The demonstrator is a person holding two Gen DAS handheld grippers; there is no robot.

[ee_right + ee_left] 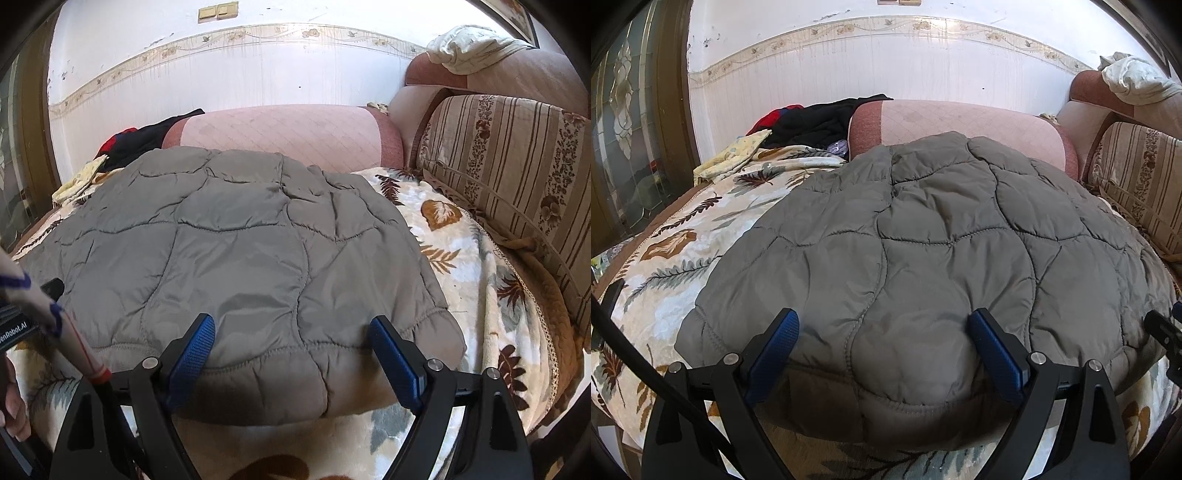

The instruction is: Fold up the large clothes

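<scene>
— What sort of place am I steering in?

— A lived-in room of a home, I'd say. I see a sofa with a pink quilted armrest and a striped, flower-patterned back cushion, its seat draped in a cream leaf-print blanket.

— Anything else domestic?

— A heap of black and red clothes lies at the far end. The white wall carries a floral border strip and a pair of beige light switches. At the left I see a brown wooden door with patterned leaded glass.
</scene>
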